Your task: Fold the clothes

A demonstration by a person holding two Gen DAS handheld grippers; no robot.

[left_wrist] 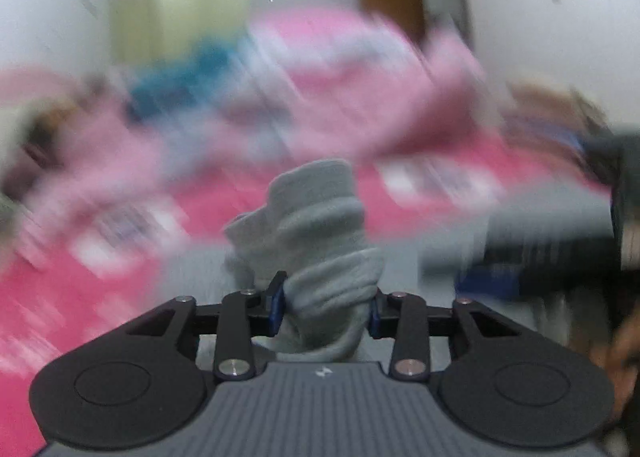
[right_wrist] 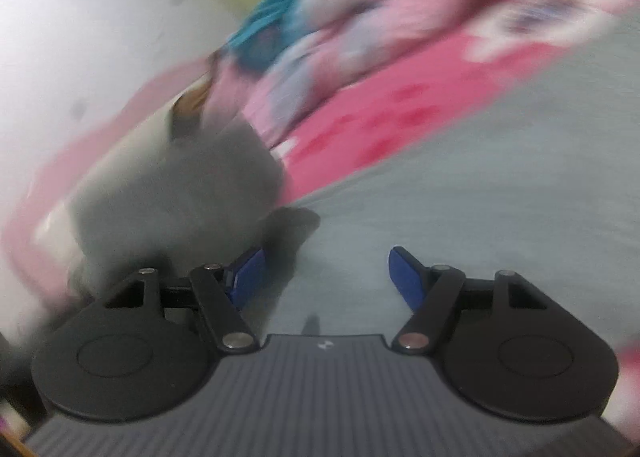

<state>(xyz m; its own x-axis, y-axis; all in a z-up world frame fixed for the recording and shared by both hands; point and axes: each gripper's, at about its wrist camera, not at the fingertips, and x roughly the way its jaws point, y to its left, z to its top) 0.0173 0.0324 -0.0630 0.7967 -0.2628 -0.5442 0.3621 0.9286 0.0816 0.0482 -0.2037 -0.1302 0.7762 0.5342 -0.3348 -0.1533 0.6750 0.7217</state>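
Observation:
In the left wrist view my left gripper (left_wrist: 326,307) is shut on a bunched fold of a light grey garment (left_wrist: 316,225), which stands up in soft rolls between the blue pads. The rest of that grey garment (right_wrist: 500,197) lies spread over the bed in the right wrist view. My right gripper (right_wrist: 326,277) is open above it, blue fingertips (right_wrist: 404,273) wide apart with only flat grey cloth below. A darker grey blur (right_wrist: 180,193) sits just left of its left finger; what it is cannot be told. Both views are heavily motion-blurred.
A bright pink patterned bedsheet (left_wrist: 100,257) covers the bed. Behind it is a heap of pink and pale clothes (left_wrist: 320,69) with a teal item (left_wrist: 180,85). A pale yellow cabinet (left_wrist: 180,13), a brown door (left_wrist: 390,1) and white walls stand beyond. A dark object (left_wrist: 560,249) is at right.

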